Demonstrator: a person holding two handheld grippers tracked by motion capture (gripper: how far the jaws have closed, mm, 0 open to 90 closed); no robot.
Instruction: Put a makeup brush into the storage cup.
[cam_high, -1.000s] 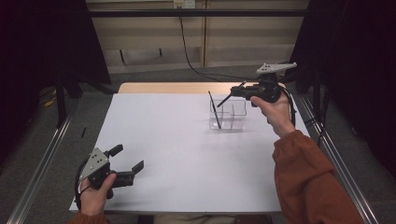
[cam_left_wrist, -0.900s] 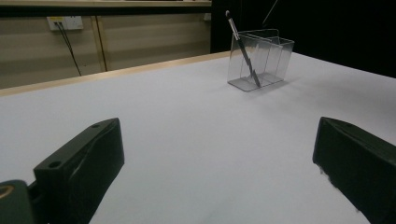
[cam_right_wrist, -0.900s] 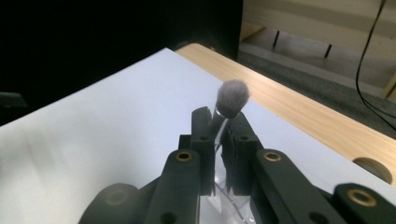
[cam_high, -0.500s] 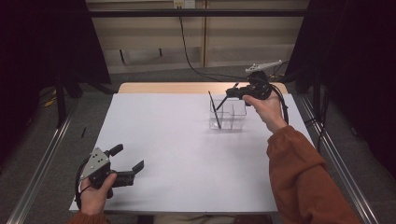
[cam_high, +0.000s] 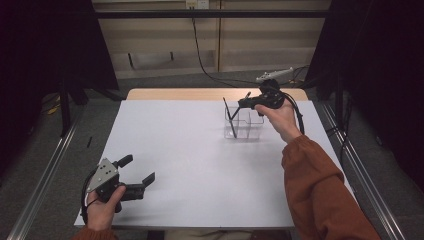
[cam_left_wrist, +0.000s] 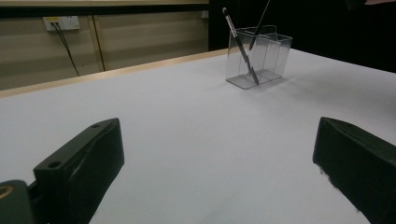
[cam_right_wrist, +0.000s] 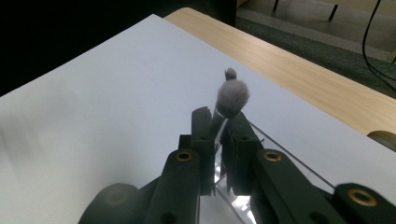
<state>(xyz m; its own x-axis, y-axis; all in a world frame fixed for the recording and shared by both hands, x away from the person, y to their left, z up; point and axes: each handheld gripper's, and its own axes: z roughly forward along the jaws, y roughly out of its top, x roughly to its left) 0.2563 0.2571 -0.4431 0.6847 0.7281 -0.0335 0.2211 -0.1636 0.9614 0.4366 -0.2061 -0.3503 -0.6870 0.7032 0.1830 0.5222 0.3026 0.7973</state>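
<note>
A clear plastic organizer (cam_high: 248, 126) with several compartments stands at the far right of the white table (cam_high: 200, 150). A dark brush (cam_high: 229, 116) leans in its left compartment and is also seen as the dark brush (cam_left_wrist: 239, 43) in the left gripper view. My right gripper (cam_high: 246, 103) hovers just above the organizer, shut on a thin makeup brush (cam_right_wrist: 232, 95) whose fluffy grey head sticks up past the jaws. The handle's lower end reaches down into the organizer (cam_left_wrist: 259, 58). My left gripper (cam_high: 140, 169) rests open near the table's front left, with nothing between its fingers (cam_left_wrist: 79, 163).
A wooden strip (cam_high: 200, 94) edges the table's far side. Metal rails (cam_high: 45, 170) run along the floor on both sides, and a black cable (cam_high: 200, 55) hangs from the back wall. Wide bare table lies between the two grippers.
My right gripper has moved left and slightly down with the brush, closer over the organizer. The left gripper has stayed in place.
</note>
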